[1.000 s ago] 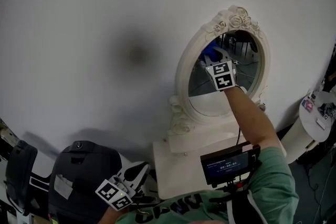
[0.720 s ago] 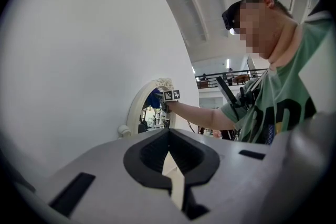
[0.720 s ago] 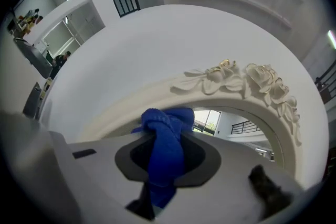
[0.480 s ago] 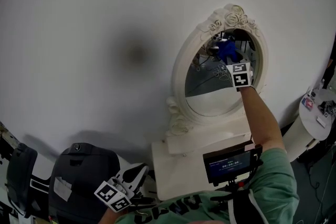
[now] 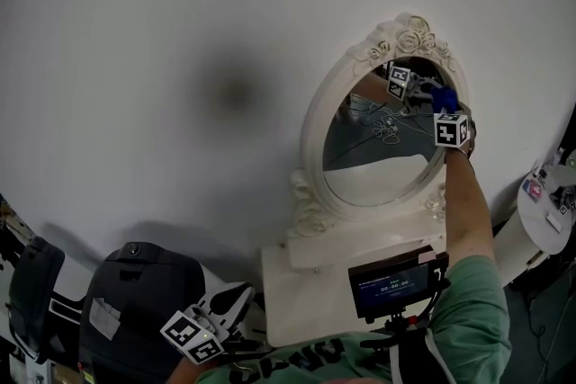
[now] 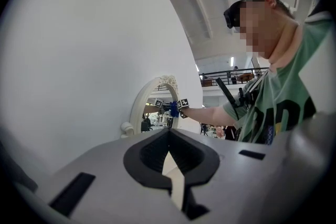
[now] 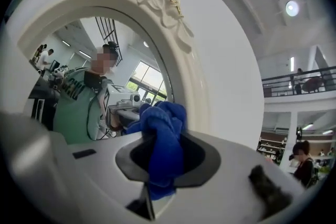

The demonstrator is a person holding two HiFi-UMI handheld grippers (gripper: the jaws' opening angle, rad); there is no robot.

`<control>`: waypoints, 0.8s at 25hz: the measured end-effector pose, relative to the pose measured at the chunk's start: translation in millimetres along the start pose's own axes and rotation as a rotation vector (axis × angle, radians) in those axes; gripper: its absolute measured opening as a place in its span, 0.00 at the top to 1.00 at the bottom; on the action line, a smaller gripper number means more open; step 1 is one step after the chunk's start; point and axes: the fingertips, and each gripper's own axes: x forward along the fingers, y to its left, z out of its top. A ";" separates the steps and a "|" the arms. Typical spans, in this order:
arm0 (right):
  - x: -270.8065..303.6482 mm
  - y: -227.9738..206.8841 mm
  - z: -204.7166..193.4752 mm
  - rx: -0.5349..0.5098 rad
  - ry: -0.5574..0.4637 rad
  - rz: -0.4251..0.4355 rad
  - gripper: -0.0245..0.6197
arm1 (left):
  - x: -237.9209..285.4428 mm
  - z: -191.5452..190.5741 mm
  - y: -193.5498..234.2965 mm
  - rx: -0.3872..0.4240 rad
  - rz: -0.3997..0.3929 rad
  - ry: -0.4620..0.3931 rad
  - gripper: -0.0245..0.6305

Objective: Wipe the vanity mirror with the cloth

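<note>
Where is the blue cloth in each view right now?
Head view: blue cloth upper right, against the mirror's right rim.
Left gripper view: cloth tiny, centre, beside the mirror.
Right gripper view: cloth centre, in the right claw.
Shared landmark: white rose-topped mirror frame.

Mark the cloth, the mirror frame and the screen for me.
cloth [image 7: 160, 136], right gripper view, the bunched fold between the jaws.
mirror frame [image 5: 312, 126], head view, its left rim.
screen [image 5: 393, 284], head view, middle of the display.

Green tee [image 5: 468, 301], dark lettering; grey left claw [image 6: 169, 157], right claw [image 7: 161, 165]; black-white marker cubes [image 5: 450, 129].
</note>
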 end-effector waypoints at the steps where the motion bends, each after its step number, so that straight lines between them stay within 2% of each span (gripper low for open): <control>1: 0.6 -0.5 0.3 0.005 -0.003 -0.005 0.85 | -0.1 0.4 0.7 -0.001 0.003 -0.001 0.95; 4: -0.1 -1.6 3.5 0.029 0.006 -0.001 0.85 | -0.5 1.6 1.2 0.003 0.005 -0.006 0.95; 6: -12.0 14.6 21.5 0.041 -0.044 0.046 0.85 | -1.8 1.5 2.5 0.002 0.005 -0.005 0.95; 8: -40.6 59.3 61.8 0.010 -0.175 0.155 0.85 | -1.8 1.5 4.5 -0.002 0.004 -0.005 0.95; 11: -101.4 155.8 127.6 -0.088 -0.378 0.358 0.85 | 3.2 3.4 4.4 -0.003 -0.007 -0.013 0.95; 14: -143.0 237.4 155.8 -0.201 -0.488 0.481 0.85 | 5.6 5.2 1.0 0.004 -0.019 -0.017 0.95; 16: -157.7 265.9 160.7 -0.236 -0.509 0.498 0.85 | 3.7 4.9 0.9 0.004 -0.017 -0.021 0.95; 20: -158.9 271.7 160.9 -0.236 -0.527 0.486 0.85 | 1.4 2.3 6.7 -0.008 -0.004 -0.018 0.95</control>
